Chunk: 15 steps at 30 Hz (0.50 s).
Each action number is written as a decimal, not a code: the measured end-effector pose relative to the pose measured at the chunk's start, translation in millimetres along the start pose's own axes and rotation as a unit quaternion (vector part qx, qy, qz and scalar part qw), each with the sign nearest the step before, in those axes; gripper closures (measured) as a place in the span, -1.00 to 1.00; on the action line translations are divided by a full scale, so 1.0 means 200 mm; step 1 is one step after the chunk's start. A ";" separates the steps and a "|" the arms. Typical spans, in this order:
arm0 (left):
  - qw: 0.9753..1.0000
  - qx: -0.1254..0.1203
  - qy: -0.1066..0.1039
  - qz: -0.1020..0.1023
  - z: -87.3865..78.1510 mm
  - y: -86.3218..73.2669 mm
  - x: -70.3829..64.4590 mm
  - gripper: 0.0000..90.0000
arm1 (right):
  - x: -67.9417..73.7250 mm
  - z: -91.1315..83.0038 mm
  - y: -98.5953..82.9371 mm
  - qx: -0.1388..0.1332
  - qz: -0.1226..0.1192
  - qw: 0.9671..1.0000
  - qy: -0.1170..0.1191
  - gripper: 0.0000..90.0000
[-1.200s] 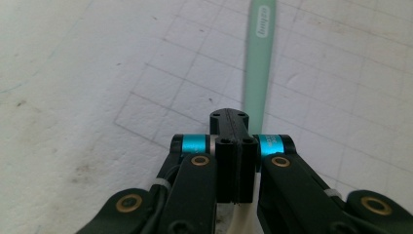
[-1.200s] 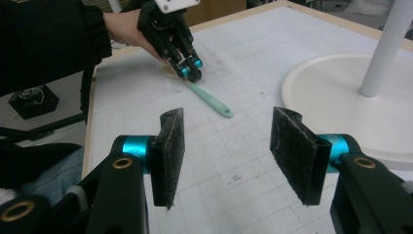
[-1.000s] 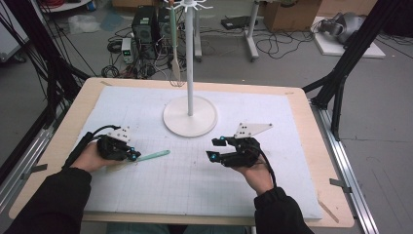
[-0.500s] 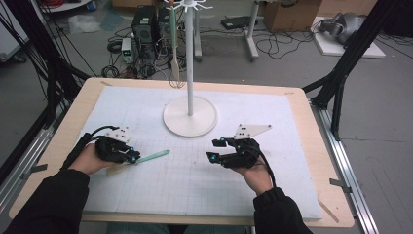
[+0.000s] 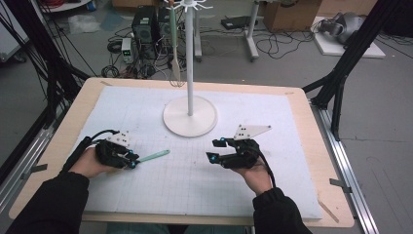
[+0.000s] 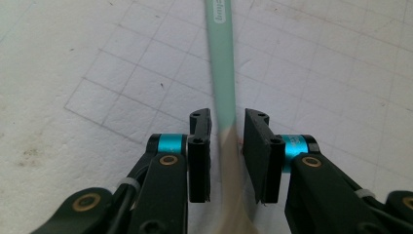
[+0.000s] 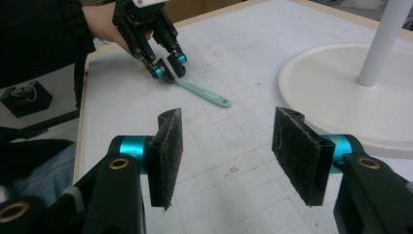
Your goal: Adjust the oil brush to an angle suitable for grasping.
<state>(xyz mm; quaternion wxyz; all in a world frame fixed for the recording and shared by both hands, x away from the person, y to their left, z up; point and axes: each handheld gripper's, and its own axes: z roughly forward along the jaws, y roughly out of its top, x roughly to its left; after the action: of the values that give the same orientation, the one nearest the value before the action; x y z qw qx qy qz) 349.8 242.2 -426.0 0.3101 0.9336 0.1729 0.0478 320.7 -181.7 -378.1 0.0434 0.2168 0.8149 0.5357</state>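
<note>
The left gripper (image 5: 130,160) was low over the desk (image 5: 302,117), its fingers (image 6: 199,141) straddling the handle of the green utensil (image 5: 153,156) lying on the white mat (image 5: 146,112), a sliver of gap on each side, not yet clenched. The right gripper (image 5: 214,150) hovered well apart, fingers (image 7: 165,151) spread wide, near the stand base (image 5: 190,116).

Your left gripper (image 5: 130,159) sits low over the left part of the table, held in your left hand (image 5: 90,163), its jaws pointing right and drawn close together with only a narrow gap. Your right gripper (image 5: 216,150) hovers at centre right, jaws pointing left and spread wide apart. Your right hand (image 5: 255,175) grips it from behind; both forearms enter from below.
</note>
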 end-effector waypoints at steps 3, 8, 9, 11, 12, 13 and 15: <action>1.000 0.009 0.012 0.011 0.00 0.01 -0.01 0.69 | 0.00 0.00 0.00 0.000 -0.001 1.000 0.001 -0.02; 1.000 0.023 0.015 0.012 0.01 0.03 -0.03 0.80 | 0.00 0.01 0.00 0.003 -0.003 1.000 0.002 -0.02; 0.999 0.026 0.015 0.012 0.01 0.04 -0.02 0.80 | 0.01 0.01 0.00 0.004 -0.003 1.000 0.002 -0.02; 0.999 0.027 0.015 0.008 0.01 0.04 -0.02 0.81 | 0.01 0.01 0.00 0.004 -0.003 1.000 0.001 -0.02; 1.000 0.027 0.014 0.008 0.01 0.04 -0.02 0.81 | 0.01 0.01 -0.01 0.005 -0.003 1.000 0.001 -0.03; 0.999 0.027 0.014 0.008 0.01 0.04 -0.02 0.81 | 0.01 0.02 -0.01 0.005 -0.003 1.000 0.001 -0.02; 0.999 0.025 0.017 0.010 0.01 0.04 -0.03 0.82 | 0.01 0.02 -0.01 0.005 -0.003 1.000 0.001 -0.02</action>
<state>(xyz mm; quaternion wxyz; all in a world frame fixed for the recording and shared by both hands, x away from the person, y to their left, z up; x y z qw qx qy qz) 347.5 233.6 -422.3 0.2832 0.9418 0.1697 0.0625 320.1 -179.2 -380.8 0.0428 0.2141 0.8183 0.5316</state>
